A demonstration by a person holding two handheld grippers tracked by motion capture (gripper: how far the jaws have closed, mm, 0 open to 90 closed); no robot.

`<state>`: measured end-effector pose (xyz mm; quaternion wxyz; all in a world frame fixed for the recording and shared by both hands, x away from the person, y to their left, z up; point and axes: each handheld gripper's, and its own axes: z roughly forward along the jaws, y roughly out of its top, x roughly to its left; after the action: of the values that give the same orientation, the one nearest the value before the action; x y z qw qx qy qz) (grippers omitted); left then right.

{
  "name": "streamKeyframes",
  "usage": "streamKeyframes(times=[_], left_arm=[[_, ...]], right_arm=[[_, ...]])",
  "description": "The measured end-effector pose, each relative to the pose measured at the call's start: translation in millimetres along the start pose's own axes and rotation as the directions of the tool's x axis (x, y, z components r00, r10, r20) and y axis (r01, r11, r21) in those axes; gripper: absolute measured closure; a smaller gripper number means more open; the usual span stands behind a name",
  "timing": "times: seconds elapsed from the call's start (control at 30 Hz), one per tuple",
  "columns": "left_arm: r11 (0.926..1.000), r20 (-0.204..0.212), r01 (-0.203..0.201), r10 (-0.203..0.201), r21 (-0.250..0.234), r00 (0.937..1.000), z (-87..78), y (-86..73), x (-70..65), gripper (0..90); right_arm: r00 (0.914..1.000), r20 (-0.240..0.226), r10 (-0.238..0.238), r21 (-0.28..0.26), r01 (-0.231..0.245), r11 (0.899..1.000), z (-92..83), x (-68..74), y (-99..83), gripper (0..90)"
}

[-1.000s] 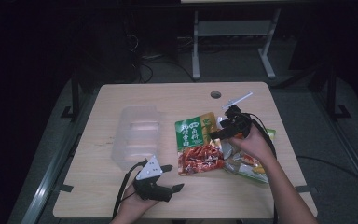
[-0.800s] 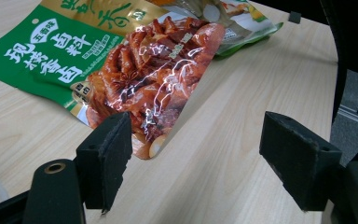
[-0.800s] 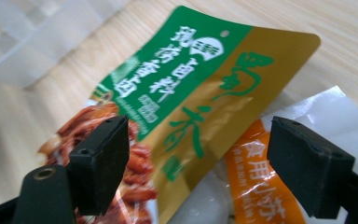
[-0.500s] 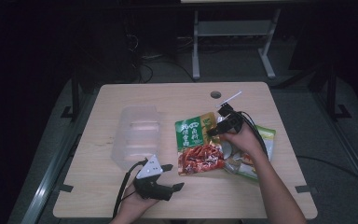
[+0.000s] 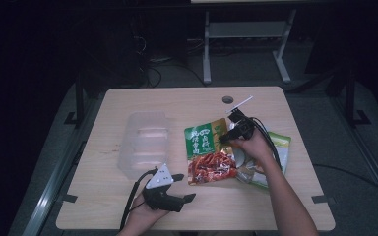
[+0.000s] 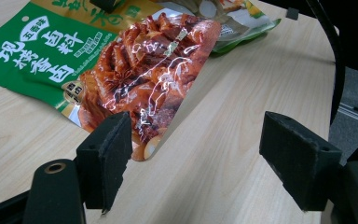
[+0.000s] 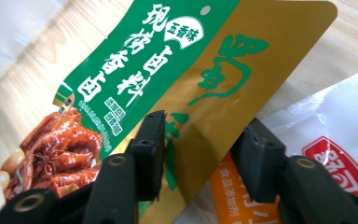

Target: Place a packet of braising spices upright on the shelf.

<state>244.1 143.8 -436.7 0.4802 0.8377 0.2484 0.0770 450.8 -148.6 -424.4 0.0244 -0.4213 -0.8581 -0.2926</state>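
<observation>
The right hand-held gripper (image 5: 225, 136) is down at the top edge of the green pack (image 5: 207, 147), which lies flat near the middle of the surface (image 5: 177, 103). In the right gripper view its two black jaws have the gold corner of that pack (image 7: 168, 84) between them. The jaws have just been closing in on it. I cannot tell if the pads press on the pack yet (there looks to be a small gap at each side).

The pack is green and gold at the top and has a red food picture at the bottom. A second pack (image 5: 275, 152) lies at 3 o'clock from it, partly under its edge and under the right hand (image 5: 251, 145). In the right gripper view this second pack (image 7: 335, 135) looks white with a red and orange label.

The left hand-held gripper (image 5: 181, 188) sits at 7 o'clock from the green pack, low over the surface near the front edge. Its jaws stand wide apart with nothing between them. In the left gripper view the red bottom end of the pack (image 6: 154, 84) lies just past the left jaw, not touching it.

A clear plastic box (image 5: 145, 142) rests at 9 o'clock from the green pack, a little apart from it.
</observation>
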Motion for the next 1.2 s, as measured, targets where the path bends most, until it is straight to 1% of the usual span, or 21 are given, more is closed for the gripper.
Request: streamKeyframes(times=[0.03, 0.13, 0.2, 0.27, 0.3, 0.33, 0.37, 0.47, 0.53, 0.6, 0.67, 0.77, 0.8, 0.93, 0.97, 1.0, 1.03, 1.07, 1.13, 1.17, 1.2], left_arm=[[1.0, -0.001, 0.0, 0.0, 0.0, 1.0, 0.0, 0.0, 0.2, 25.2], [1.0, -0.003, 0.001, -0.001, 0.001, 1.0, 0.0, 0.0, 0.5, 25.1], [1.0, -0.003, 0.003, -0.003, 0.002, 1.0, 0.2, 0.1, 0.6, 25.2], [1.0, -0.002, 0.004, -0.003, 0.003, 1.0, 0.5, 0.1, 0.8, 25.2], [1.0, -0.003, 0.004, -0.004, 0.003, 1.0, 0.7, 0.1, 0.7, 25.2], [1.0, -0.003, 0.006, -0.006, 0.002, 1.0, 0.7, 0.1, 0.9, 25.1], [1.0, -0.002, 0.009, -0.009, 0.0, 1.0, 0.8, 0.1, 1.0, 25.1], [1.0, -0.004, 0.009, -0.009, -0.002, 0.9999, 0.7, 0.3, 2.0, 25.2], [0.9999, -0.007, 0.011, -0.011, 0.001, 0.9999, 0.1, 0.8, 2.0, 25.2], [0.9998, -0.003, 0.021, -0.021, -0.006, 0.9998, -0.1, 1.9, 1.9, 25.1], [0.9998, -0.004, 0.018, -0.018, -0.004, 0.9998, 0.8, 3.2, 1.6, 25.1], [0.9995, -0.001, 0.03, -0.03, -0.004, 0.9995, 2.0, 5.4, 2.5, 25.1], [0.9993, -0.001, 0.036, -0.036, -0.011, 0.9993, 2.9, 6.2, 3.3, 25.1], [0.9974, 0.006, 0.068, -0.067, -0.027, 0.9977, 3.7, 10.5, 6.2, 25.1], [0.9974, 0.006, 0.068, -0.067, -0.027, 0.9977, 3.7, 10.5, 6.2, 25.1], [0.9979, 0.006, 0.06, -0.06, -0.025, 0.9982, 3.7, 11.2, 6.6, 25.0], [0.9976, 0.005, 0.063, -0.063, -0.03, 0.998, 4.4, 12.0, 6.5, 25.0], [0.9974, 0.005, 0.066, -0.066, -0.031, 0.9978, 4.9, 13.2, 6.8, 25.0], [0.9966, 0.004, 0.074, -0.074, -0.035, 0.9972, 6.7, 16.2, 8.2, 25.0], [0.9964, 0.0, 0.077, -0.077, -0.035, 0.997, 7.6, 17.7, 9.9, 25.0], [0.9951, 0.002, 0.09, -0.09, -0.042, 0.9959, 9.1, 19.2, 11.4, 24.9]], right_arm=[[1.0, 0.0, 0.0, 0.0, 0.0, 1.0, 0.0, 0.0, 0.0, 59.6], [0.9999, -0.012, 0.011, -0.009, -0.011, 1.0, -1.0, 0.3, 0.2, 66.8], [0.9998, -0.015, 0.011, -0.015, -0.011, 1.0, -1.1, -0.1, 0.3, 73.1], [0.9994, -0.033, 0.011, -0.028, -0.012, 1.0, -1.8, -1.4, 0.6, 79.5], [0.9994, -0.033, 0.011, -0.028, -0.012, 1.0, -1.8, -1.4, 0.6, 79.5], [0.9989, -0.047, 0.009, -0.03, -0.01, 0.999, -1.3, -2.1, 0.1, 82.9], [0.9989, -0.047, 0.009, -0.03, -0.01, 0.999, -1.3, -2.1, 0.1, 82.9], [0.9982, -0.06, 0.003, -0.044, -0.006, 0.999, -4.1, -0.1, -0.1, 89.8], [0.9985, -0.055, -0.007, -0.045, 0.004, 0.999, -6.4, 2.5, -0.1, 89.9], [0.9983, -0.058, -0.009, -0.053, 0.006, 0.999, -9.0, 4.2, -0.8, 90.0], [0.9983, -0.055, -0.02, -0.069, 0.016, 0.997, -11.5, 6.0, -2.7, 90.0], [0.998, -0.061, -0.014, -0.082, 0.009, 0.997, -15.2, 7.6, -5.1, 90.0], [0.9974, -0.07, -0.019, -0.106, 0.011, 0.994, -19.2, 8.7, -7.9, 90.0], [0.9966, -0.074, -0.037, -0.15, 0.026, 0.988, -30.7, 13.7, -12.6, 90.0], [0.9967, -0.068, -0.043, -0.155, 0.032, 0.987, -33.7, 16.0, -13.1, 90.0], [0.9959, -0.066, -0.062, -0.169, 0.05, 0.984, -38.4, 19.4, -13.8, 90.0], [0.9959, -0.066, -0.062, -0.169, 0.05, 0.984, -38.4, 19.4, -13.8, 90.0], [0.9951, -0.067, -0.073, -0.193, 0.059, 0.979, -47.1, 25.9, -15.0, 90.0], [0.9932, -0.067, -0.095, -0.223, 0.078, 0.972, -55.5, 32.2, -17.0, 90.0], [0.9932, -0.067, -0.095, -0.223, 0.078, 0.972, -55.5, 32.2, -17.0, 90.0], [0.9923, -0.067, -0.104, -0.24, 0.085, 0.967, -59.1, 35.1, -18.5, 90.0]])
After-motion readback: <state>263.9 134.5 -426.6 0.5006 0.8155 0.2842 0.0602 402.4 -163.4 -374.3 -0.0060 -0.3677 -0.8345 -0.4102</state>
